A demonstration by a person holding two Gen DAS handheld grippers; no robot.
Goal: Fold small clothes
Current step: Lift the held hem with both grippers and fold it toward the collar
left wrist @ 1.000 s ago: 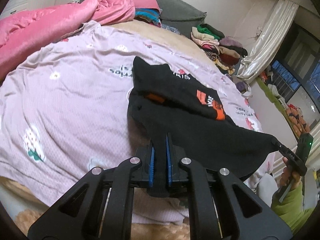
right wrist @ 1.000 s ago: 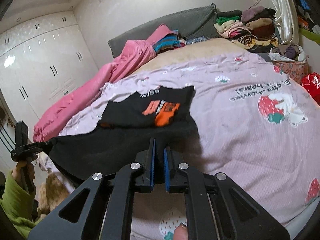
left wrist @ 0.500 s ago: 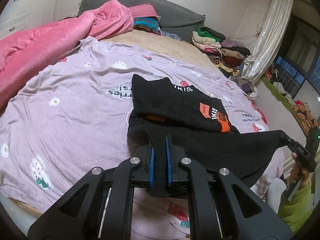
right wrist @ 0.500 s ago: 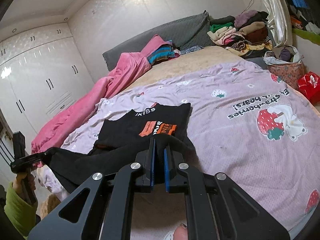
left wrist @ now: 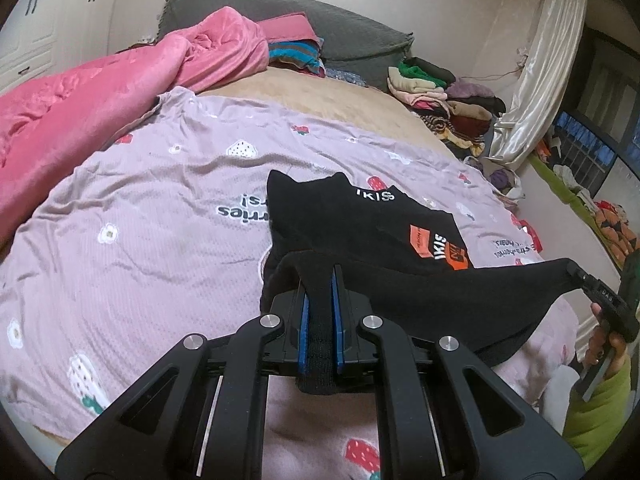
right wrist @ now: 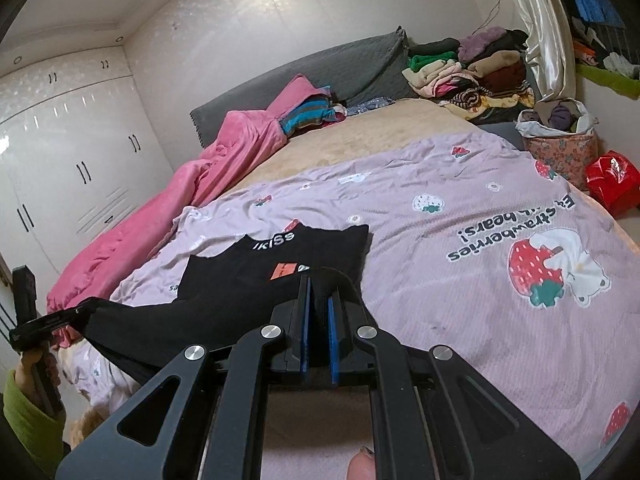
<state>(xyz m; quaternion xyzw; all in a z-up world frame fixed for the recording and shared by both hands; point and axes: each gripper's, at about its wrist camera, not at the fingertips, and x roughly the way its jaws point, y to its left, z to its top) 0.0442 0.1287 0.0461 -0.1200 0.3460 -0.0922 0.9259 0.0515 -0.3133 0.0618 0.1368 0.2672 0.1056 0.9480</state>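
A small black garment (left wrist: 372, 224) with white lettering and an orange patch lies on the lilac strawberry-print sheet (left wrist: 160, 220). Its near hem is lifted and stretched between both grippers. My left gripper (left wrist: 319, 280) is shut on one hem corner; it appears at the left edge of the right wrist view (right wrist: 60, 318). My right gripper (right wrist: 318, 288) is shut on the other corner; it shows at the right of the left wrist view (left wrist: 580, 276). The far half of the garment (right wrist: 280, 256) rests flat on the sheet (right wrist: 460, 280).
A pink blanket (left wrist: 100, 92) lies along the bed's left side. A grey headboard (right wrist: 320, 76) is behind. Piles of clothes (right wrist: 464, 68) sit at the far right corner. A basket (right wrist: 560, 148) and red bag (right wrist: 612, 180) stand beside the bed. White wardrobes (right wrist: 60, 152) are left.
Both grippers have raised the near hem and carried it forward over the garment. The lifted fabric now covers more of the orange patch.
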